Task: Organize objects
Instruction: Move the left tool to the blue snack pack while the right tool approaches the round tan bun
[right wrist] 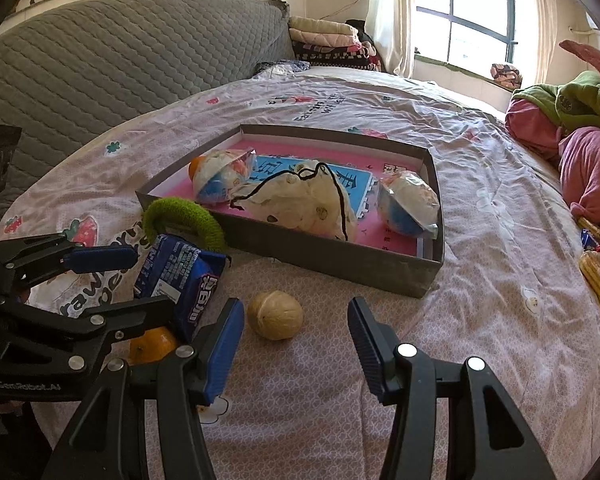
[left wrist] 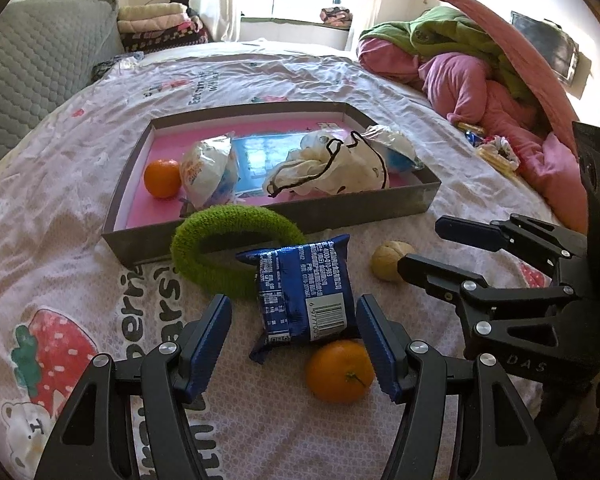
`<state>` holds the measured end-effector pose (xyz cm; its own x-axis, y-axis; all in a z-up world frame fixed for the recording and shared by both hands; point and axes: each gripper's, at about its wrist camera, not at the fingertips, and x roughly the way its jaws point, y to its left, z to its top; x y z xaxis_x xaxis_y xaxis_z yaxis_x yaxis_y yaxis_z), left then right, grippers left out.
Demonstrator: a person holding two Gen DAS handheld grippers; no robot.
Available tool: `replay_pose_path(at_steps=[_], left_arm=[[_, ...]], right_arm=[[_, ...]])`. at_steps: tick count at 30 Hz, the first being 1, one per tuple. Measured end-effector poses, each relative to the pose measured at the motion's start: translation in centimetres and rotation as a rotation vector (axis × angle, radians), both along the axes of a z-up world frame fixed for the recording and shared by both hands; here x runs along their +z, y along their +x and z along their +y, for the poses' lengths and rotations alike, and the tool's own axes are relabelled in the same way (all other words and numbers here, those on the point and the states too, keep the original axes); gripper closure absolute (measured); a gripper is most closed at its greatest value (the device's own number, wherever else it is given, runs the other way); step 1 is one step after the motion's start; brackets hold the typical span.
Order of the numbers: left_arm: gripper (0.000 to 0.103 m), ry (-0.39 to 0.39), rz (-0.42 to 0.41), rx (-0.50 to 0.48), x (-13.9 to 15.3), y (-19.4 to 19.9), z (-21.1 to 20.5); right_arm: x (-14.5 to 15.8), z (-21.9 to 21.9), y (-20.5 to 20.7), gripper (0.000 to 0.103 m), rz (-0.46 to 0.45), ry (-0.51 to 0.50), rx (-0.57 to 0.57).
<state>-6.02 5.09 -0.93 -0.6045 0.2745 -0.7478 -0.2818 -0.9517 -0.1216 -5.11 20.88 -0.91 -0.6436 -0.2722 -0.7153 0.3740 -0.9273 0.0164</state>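
Left tongs (left wrist: pixel 294 344): released, jaws spread either side of the blue snack packet (left wrist: pixel 304 292), not touching it. Right tongs (right wrist: pixel 296 344): released, empty, walnut (right wrist: pixel 275 314) just ahead at 11 o'clock. An orange (left wrist: pixel 339 371) lies at the packet's 5 o'clock, touching it. The green ring (left wrist: pixel 228 248) leans on the tray (left wrist: pixel 260 232) at 12 o'clock.

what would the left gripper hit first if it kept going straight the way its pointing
Most likely the blue snack packet, which lies on the bedspread right ahead of the open left gripper. The orange sits nearer but off toward its right finger, so depth leaves some doubt.
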Motion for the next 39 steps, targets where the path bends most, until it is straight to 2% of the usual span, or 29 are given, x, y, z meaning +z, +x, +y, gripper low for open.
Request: replay_pose_path(at_steps=[8, 20, 39], left_arm=[[0.037, 0.013, -0.019, 0.013, -0.1, -0.4, 0.5], [0.037, -0.018, -0.04, 0.054, -0.5, -1.2, 1.0], [0.037, -0.023, -0.087, 0.03, -1.4, -2.1, 1.2]], right_arm=[[-0.4, -0.1, -0.2, 0.049, -0.017, 0.004, 0.013], [-1.2, 0.2, -0.5, 0.049, -0.033, 0.013, 0.025], [-1.6, 0.0, -0.9, 0.049, -0.013, 0.019, 0.088]])
